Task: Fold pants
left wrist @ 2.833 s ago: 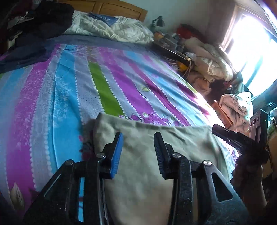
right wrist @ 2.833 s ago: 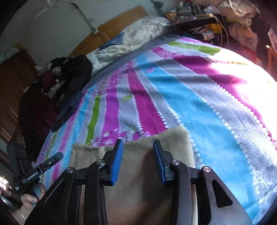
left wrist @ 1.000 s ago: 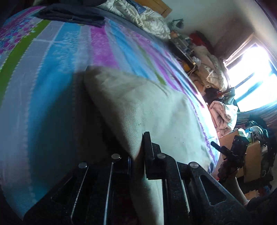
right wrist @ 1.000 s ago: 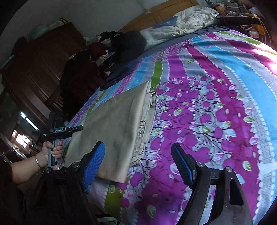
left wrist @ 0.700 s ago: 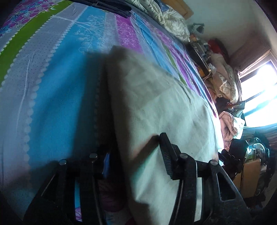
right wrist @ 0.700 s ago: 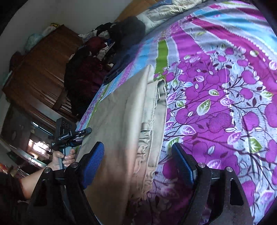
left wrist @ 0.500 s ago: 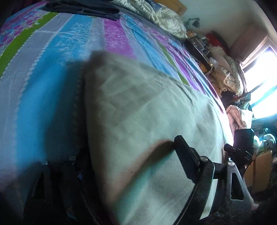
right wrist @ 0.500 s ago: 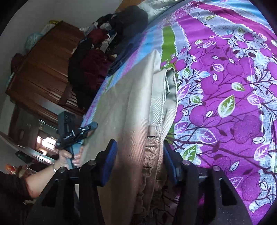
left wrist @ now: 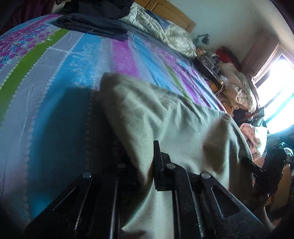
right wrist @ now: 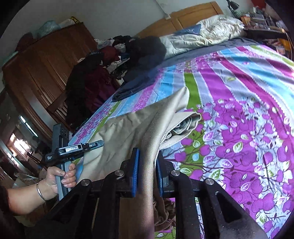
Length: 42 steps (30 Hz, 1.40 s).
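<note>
Two tongs are gripping the beige pants [right wrist: 128,128] at the near edge of the bed [right wrist: 248,114]: the right tongs [right wrist: 147,171] are clamped on a lifted ridge of the cloth, blue pads pressing it from both sides, and the left tongs [left wrist: 145,163] are pinching the corner nearest that camera, with fabric filling the gap between the jaws. In the right wrist view the left tongs [right wrist: 91,145] are showing side-on beside the pants, held by a hand [right wrist: 58,174].

The pants are already lying doubled into a compact stack, with layered edges showing at the end toward the headboard [right wrist: 193,14], so the early folds look done. The near edge is being raised off the bed, which suggests one more fold across toward the headboard is starting; laying it down and smoothing it are what looks to be left.

The bed is wearing a striped and floral cover in purple, blue and green. Toward the headboard, a rumpled white quilt [right wrist: 211,35] and a heap of dark clothes [right wrist: 128,53] are lying; a wooden wardrobe [right wrist: 46,66] is standing beyond the pile. A bright window [left wrist: 275,92] is glaring on the bed's far side.
</note>
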Each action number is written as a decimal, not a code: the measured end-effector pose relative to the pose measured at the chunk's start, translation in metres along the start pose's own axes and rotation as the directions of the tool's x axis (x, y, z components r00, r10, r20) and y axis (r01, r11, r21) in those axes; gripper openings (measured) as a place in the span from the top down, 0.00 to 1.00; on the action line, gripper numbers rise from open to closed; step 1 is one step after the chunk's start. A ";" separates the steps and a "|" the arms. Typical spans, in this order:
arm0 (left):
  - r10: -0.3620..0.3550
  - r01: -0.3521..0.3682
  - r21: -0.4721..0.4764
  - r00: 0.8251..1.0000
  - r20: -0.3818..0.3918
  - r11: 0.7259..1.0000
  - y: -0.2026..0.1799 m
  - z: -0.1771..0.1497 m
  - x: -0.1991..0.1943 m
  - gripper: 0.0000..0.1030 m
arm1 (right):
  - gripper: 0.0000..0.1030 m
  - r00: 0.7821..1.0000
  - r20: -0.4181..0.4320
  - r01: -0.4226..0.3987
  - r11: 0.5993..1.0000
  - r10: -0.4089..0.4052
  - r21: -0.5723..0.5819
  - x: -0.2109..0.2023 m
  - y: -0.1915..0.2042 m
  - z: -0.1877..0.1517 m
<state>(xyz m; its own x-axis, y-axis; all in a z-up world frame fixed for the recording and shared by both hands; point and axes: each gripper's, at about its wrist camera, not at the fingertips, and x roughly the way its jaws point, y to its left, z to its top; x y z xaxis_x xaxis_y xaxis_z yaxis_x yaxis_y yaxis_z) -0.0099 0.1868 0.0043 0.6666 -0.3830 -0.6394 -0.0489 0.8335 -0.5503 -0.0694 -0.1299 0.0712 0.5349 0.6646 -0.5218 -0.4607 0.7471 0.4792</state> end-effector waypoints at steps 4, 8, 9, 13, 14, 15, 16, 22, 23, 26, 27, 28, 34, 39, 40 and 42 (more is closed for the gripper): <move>-0.036 0.030 0.059 0.992 0.118 0.998 -0.023 0.033 -0.034 0.89 | 0.80 0.997 0.074 -0.017 0.997 0.022 -0.077 -0.007 0.037 0.041; -0.077 0.062 0.070 0.968 0.239 0.996 -0.021 0.104 -0.073 0.89 | 0.81 0.990 0.110 -0.076 0.994 0.085 -0.082 0.022 0.051 0.102; -0.075 0.059 0.068 0.965 0.250 0.996 -0.018 0.123 -0.077 0.89 | 0.81 0.990 0.102 -0.096 0.994 0.102 -0.061 0.038 0.049 0.117; 0.002 -0.031 0.103 0.962 0.275 0.994 -0.002 0.190 -0.073 0.88 | 0.80 0.996 0.040 -0.080 0.997 0.080 0.008 0.120 0.035 0.162; 0.026 -0.056 0.105 0.963 0.269 0.993 0.005 0.202 -0.065 0.88 | 0.79 0.998 0.015 -0.056 0.998 0.056 0.023 0.144 0.029 0.166; 0.054 -0.086 0.112 0.964 0.262 0.990 0.014 0.213 -0.052 0.86 | 0.76 0.999 -0.019 -0.033 0.999 0.034 0.041 0.170 0.021 0.168; 0.101 -0.129 0.108 0.966 0.237 0.986 0.028 0.221 -0.035 0.83 | 0.74 0.998 -0.067 0.005 0.998 -0.001 0.063 0.196 0.009 0.165; 0.414 -0.415 -0.013 0.904 0.102 0.910 0.106 0.180 0.010 0.79 | 0.47 0.972 -0.197 0.166 0.971 -0.131 0.174 0.234 -0.040 0.127; 0.396 -0.398 -0.001 0.912 0.111 0.917 0.107 0.168 0.002 0.79 | 0.47 0.976 -0.175 0.162 0.969 -0.129 0.188 0.221 -0.041 0.124; 0.398 -0.404 0.029 0.910 0.114 0.915 0.105 0.129 -0.022 0.79 | 0.47 0.981 -0.129 0.167 0.971 -0.146 0.171 0.181 -0.030 0.111; 0.385 -0.391 0.033 0.915 0.119 0.920 0.101 0.116 -0.030 0.79 | 0.47 0.981 -0.123 0.169 0.974 -0.151 0.148 0.168 -0.022 0.103; 0.368 -0.375 0.034 0.921 0.127 0.926 0.096 0.103 -0.039 0.79 | 0.47 0.981 -0.123 0.168 0.979 -0.153 0.119 0.155 -0.013 0.096; 0.299 -0.305 0.022 0.942 0.153 0.952 0.037 0.026 -0.077 0.77 | 0.47 0.953 -0.168 0.230 0.964 -0.251 -0.133 0.107 0.066 0.030; 0.434 -0.442 0.083 0.895 0.099 0.893 0.008 -0.018 -0.053 0.57 | 0.41 0.904 -0.213 0.349 0.927 -0.371 -0.134 0.124 0.086 -0.002; 0.441 -0.448 0.091 0.893 0.094 0.889 0.010 -0.018 -0.045 0.57 | 0.41 0.896 -0.217 0.371 0.922 -0.387 -0.114 0.131 0.082 -0.004; 0.457 -0.465 0.099 0.884 0.095 0.880 0.009 -0.018 -0.032 0.57 | 0.41 0.877 -0.221 0.417 0.904 -0.427 -0.093 0.145 0.076 -0.007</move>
<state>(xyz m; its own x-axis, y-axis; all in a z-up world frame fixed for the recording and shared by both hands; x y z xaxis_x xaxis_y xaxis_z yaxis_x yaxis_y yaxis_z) -0.0450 0.1996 0.0106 0.6381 0.0800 -0.7658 -0.2795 0.9508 -0.1335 -0.0319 0.0231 0.0264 0.5090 0.2670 -0.8183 -0.2591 0.9541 0.1501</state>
